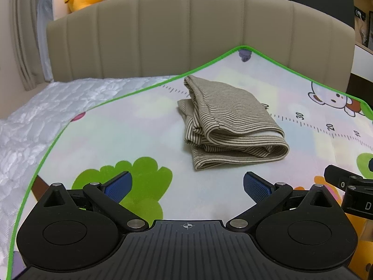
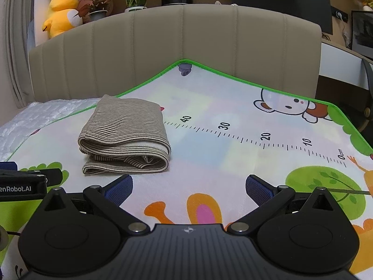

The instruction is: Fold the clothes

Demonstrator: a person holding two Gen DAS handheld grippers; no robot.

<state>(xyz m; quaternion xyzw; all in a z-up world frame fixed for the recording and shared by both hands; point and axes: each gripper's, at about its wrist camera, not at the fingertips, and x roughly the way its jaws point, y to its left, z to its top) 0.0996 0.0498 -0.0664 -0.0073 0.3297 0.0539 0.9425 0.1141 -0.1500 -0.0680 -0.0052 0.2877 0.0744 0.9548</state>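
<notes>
A beige garment with thin dark stripes [image 1: 230,126] lies folded into a thick bundle on the cartoon play mat [image 1: 130,126]. In the right wrist view the garment [image 2: 123,137] lies left of centre on the mat [image 2: 233,154]. My left gripper [image 1: 187,185] is open and empty, just short of the bundle. My right gripper [image 2: 188,187] is open and empty, with the bundle ahead and to its left. Part of the right gripper shows at the right edge of the left wrist view [image 1: 349,186]. The left gripper shows at the left edge of the right wrist view [image 2: 25,182].
The mat has a green border [image 1: 209,63] and a printed ruler [image 2: 256,137]. A beige padded headboard [image 1: 186,35] stands behind it. A white quilted cover [image 1: 46,107] lies to the left. A yellow plush toy [image 2: 60,11] and potted plants [image 2: 95,2] sit on the ledge behind.
</notes>
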